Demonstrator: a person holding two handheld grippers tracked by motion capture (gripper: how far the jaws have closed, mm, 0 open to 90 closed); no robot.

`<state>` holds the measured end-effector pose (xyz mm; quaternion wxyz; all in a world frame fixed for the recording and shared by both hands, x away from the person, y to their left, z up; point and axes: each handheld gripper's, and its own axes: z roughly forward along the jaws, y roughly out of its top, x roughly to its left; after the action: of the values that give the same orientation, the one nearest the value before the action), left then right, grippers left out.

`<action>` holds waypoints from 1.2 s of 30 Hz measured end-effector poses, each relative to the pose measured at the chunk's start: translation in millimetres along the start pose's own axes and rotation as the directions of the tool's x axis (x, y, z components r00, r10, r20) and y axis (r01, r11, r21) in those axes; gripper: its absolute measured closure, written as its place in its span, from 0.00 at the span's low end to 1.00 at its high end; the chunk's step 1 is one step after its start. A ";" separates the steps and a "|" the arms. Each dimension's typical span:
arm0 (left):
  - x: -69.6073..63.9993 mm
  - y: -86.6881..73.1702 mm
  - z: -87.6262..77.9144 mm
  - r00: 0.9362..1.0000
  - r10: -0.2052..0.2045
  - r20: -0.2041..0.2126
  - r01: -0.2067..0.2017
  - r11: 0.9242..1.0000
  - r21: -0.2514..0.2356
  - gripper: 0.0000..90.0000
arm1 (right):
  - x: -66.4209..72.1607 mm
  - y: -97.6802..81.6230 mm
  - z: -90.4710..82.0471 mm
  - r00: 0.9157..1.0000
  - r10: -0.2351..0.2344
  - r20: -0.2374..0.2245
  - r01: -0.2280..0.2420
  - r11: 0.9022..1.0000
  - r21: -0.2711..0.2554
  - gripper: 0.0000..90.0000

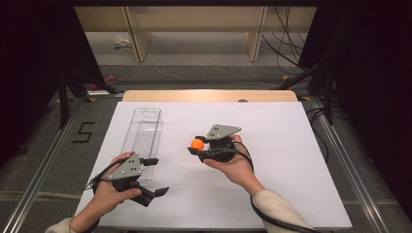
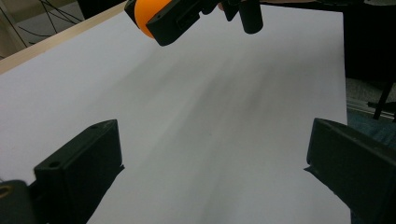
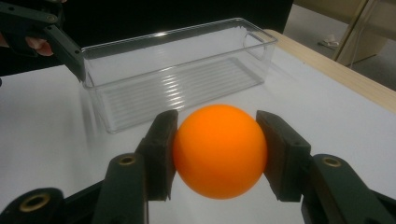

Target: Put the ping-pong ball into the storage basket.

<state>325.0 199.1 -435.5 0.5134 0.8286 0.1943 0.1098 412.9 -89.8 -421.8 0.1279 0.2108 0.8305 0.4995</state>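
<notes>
An orange ball [image 3: 219, 150] sits squeezed between the two black jaws of my right gripper [image 1: 197, 144], held above the white table near its middle. The ball [image 1: 197, 143] faces left toward a long clear plastic bin [image 1: 143, 138]; the bin [image 3: 173, 74] is empty in the right gripper view. My left gripper [image 1: 155, 176] is open near the bin's near end, jaws wide apart over bare white surface. In the left gripper view the ball [image 2: 144, 16] and the right gripper's jaws show at the top edge.
A white sheet [image 1: 272, 184] covers the table, with a wooden edge [image 1: 209, 95] at the far side. Dark frame posts and cables flank both sides. Wooden furniture legs stand on the floor beyond.
</notes>
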 end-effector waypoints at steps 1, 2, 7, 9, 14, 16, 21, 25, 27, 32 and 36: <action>0.0 0.0 0.0 1.000 0.000 0.000 0.000 1.000 0.000 0.03 | -0.1 0.3 0.1 1.000 0.000 0.000 0.000 1.000 -0.001 0.57; 0.0 0.0 0.0 1.000 0.000 0.000 0.000 1.000 0.000 0.03 | -0.2 0.6 0.2 1.000 0.001 0.001 -0.001 1.000 -0.002 0.57; 0.0 0.0 0.0 1.000 0.000 0.000 0.000 1.000 0.000 0.03 | -0.6 1.5 1.5 1.000 0.003 0.001 -0.003 1.000 -0.006 0.57; -0.1 0.0 0.0 1.000 0.000 0.000 0.000 1.000 0.000 0.03 | -0.6 1.9 1.9 1.000 0.003 0.001 -0.003 1.000 -0.006 0.57; -0.1 0.0 0.0 1.000 0.001 0.001 -0.001 1.000 0.000 0.03 | -0.6 3.0 2.9 1.000 0.003 0.001 -0.003 1.000 -0.008 0.57; -0.1 0.0 0.0 1.000 0.001 0.000 -0.001 1.000 0.000 0.03 | -0.9 3.6 3.3 1.000 0.002 0.002 -0.002 1.000 -0.011 0.57; -0.2 0.1 0.0 1.000 0.001 0.001 -0.001 1.000 0.000 0.03 | -1.0 4.8 3.8 1.000 0.004 0.003 -0.004 1.000 -0.014 0.57; -0.1 0.0 0.0 1.000 0.001 0.001 -0.001 1.000 0.000 0.03 | -1.4 5.8 4.3 1.000 0.004 0.002 -0.004 1.000 -0.016 0.57; -0.2 0.0 0.0 1.000 0.001 0.001 -0.001 1.000 0.000 0.03 | -1.4 6.4 4.6 1.000 0.006 0.003 -0.006 1.000 -0.016 0.57; -0.2 -0.1 0.2 1.000 0.002 0.003 -0.002 1.000 0.002 0.03 | -1.2 7.7 6.2 1.000 0.003 0.002 -0.003 1.000 -0.018 0.57; -0.3 0.0 0.2 1.000 0.002 0.004 -0.002 1.000 0.002 0.03 | -1.0 8.9 7.0 1.000 0.004 0.001 -0.004 1.000 -0.020 0.57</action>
<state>324.8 198.8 -435.6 0.5130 0.8295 0.1924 0.1085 418.7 -81.2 -417.2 0.1293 0.2115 0.8249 0.5080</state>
